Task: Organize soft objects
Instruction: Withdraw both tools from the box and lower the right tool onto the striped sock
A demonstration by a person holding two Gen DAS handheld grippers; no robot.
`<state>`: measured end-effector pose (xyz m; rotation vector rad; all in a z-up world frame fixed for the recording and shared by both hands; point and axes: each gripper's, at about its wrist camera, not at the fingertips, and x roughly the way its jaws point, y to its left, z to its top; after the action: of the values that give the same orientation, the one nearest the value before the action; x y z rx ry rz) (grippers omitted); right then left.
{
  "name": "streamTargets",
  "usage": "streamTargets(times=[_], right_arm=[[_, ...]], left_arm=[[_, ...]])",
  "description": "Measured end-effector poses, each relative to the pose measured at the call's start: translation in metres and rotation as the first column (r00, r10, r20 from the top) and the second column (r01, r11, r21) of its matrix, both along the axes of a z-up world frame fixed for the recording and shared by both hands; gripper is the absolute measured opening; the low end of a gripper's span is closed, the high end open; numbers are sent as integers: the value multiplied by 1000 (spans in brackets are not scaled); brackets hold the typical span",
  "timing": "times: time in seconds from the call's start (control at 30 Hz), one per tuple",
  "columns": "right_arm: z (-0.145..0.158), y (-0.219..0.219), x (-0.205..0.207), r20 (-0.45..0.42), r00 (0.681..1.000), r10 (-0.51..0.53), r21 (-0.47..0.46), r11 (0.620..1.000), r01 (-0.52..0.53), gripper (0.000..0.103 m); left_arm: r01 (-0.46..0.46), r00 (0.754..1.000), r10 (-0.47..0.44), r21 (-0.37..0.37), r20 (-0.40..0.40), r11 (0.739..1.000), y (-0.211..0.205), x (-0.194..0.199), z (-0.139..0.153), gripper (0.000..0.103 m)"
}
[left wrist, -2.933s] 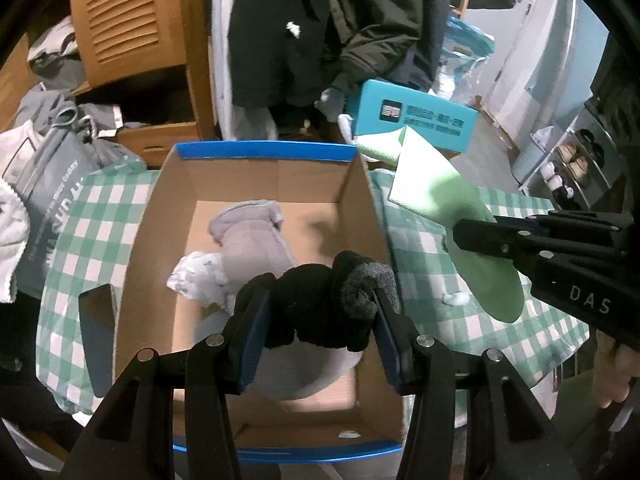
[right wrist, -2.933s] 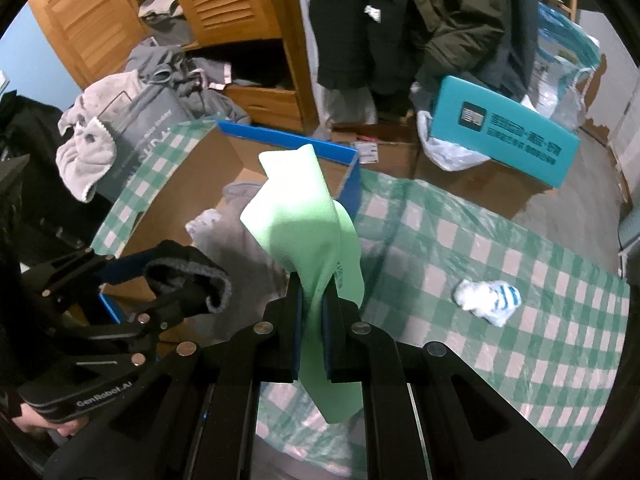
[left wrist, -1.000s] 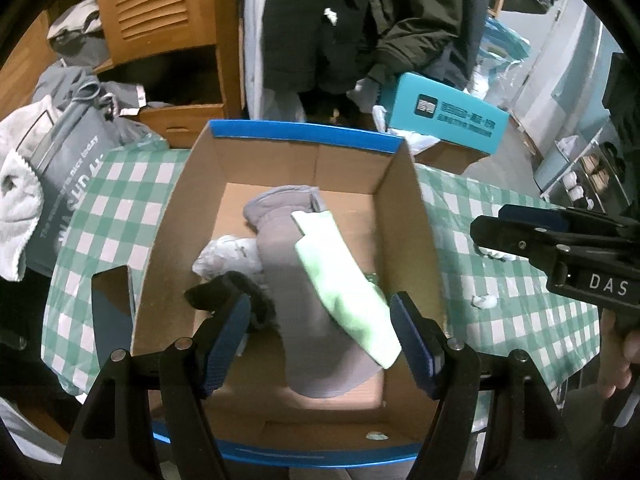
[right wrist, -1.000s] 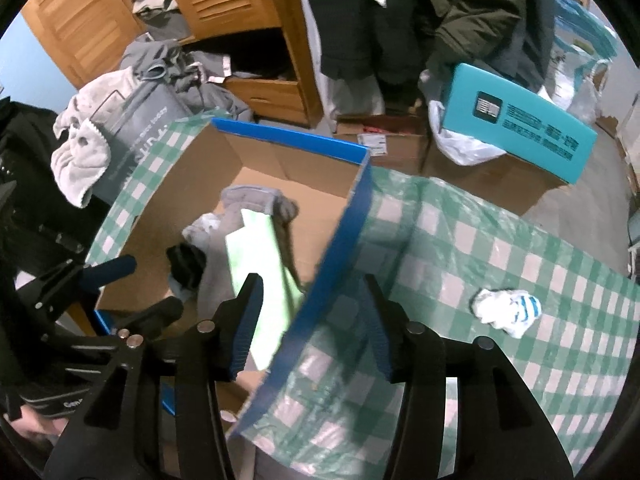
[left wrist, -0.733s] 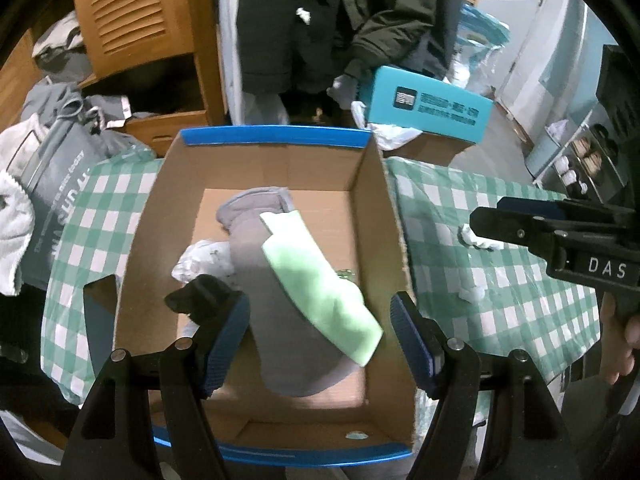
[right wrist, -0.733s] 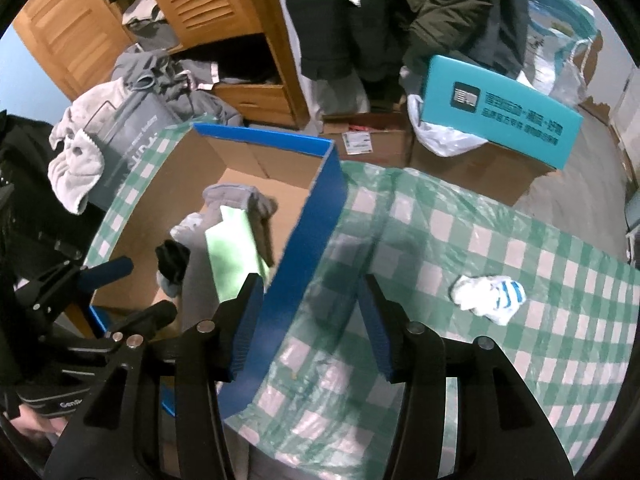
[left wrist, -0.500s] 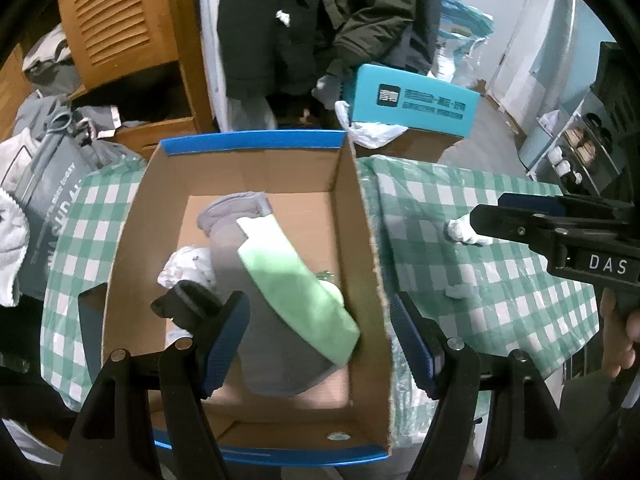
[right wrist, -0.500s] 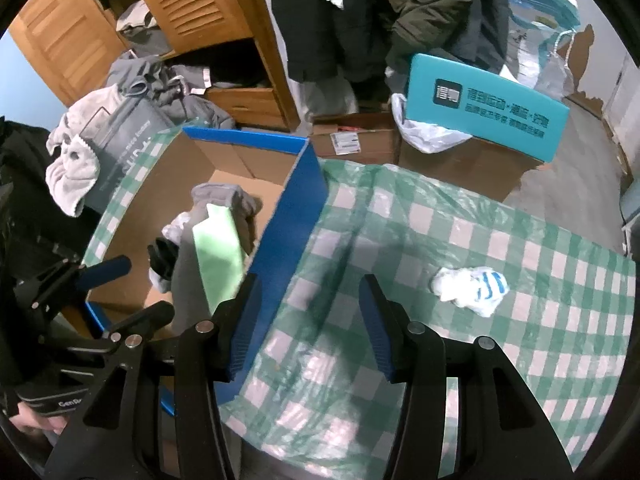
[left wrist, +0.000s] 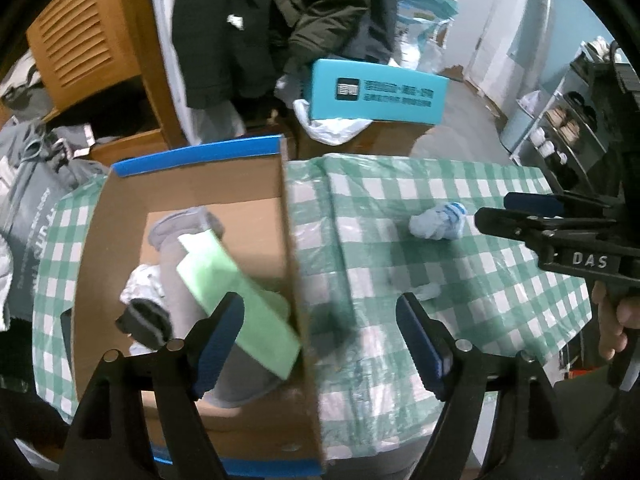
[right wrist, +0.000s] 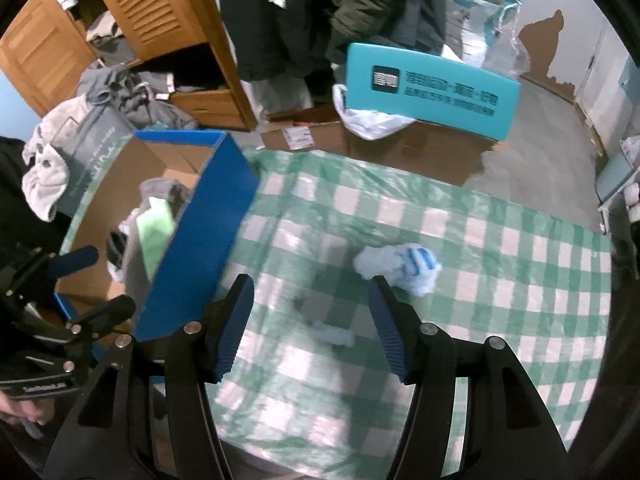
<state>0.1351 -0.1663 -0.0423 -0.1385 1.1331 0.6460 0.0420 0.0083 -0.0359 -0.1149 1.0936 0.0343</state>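
Both grippers are empty with fingers spread wide. The left gripper point(left wrist: 320, 332) sits at the lower centre of its view, straddling the right wall of the blue-rimmed cardboard box point(left wrist: 294, 280). The right gripper point(right wrist: 310, 320) sits at the lower centre of its own view, over the bench with the green-and-white checked cover point(right wrist: 500, 280).

Inside the box, at the left of the left view, lie a pale green cloth point(left wrist: 236, 300), a grey sock point(left wrist: 180, 280), a dark rolled sock point(left wrist: 146, 322) and a small white item point(left wrist: 140, 286). Two soft objects are still outside it: a balled white sock with blue stripes point(right wrist: 400, 266), right of centre in the right view, and a small pale scrap point(right wrist: 334, 334) between the right fingers.

Risks, as judged:
- The thin plastic cover may be pinched along with the flat scrap and dragged.
- The balled sock may roll away if only one finger meets it.
- The left fingers are close to the box wall and may knock or shift it.
- The green cloth rests against that wall and could be snagged.
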Motion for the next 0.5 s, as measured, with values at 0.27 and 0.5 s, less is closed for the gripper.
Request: streamTargets(times=[0.27,0.5], right_arm=[[-14,-17,13,-15,999,31,-55,998,-32,61],[-38,-24,37,-46,995,88,-127,987,-93,63]], left_arm=[[42,998,-44,-39,-40,998,-28,24,-10,82],[43,994,-48,-60,-96,997,-36,53,-29,82]])
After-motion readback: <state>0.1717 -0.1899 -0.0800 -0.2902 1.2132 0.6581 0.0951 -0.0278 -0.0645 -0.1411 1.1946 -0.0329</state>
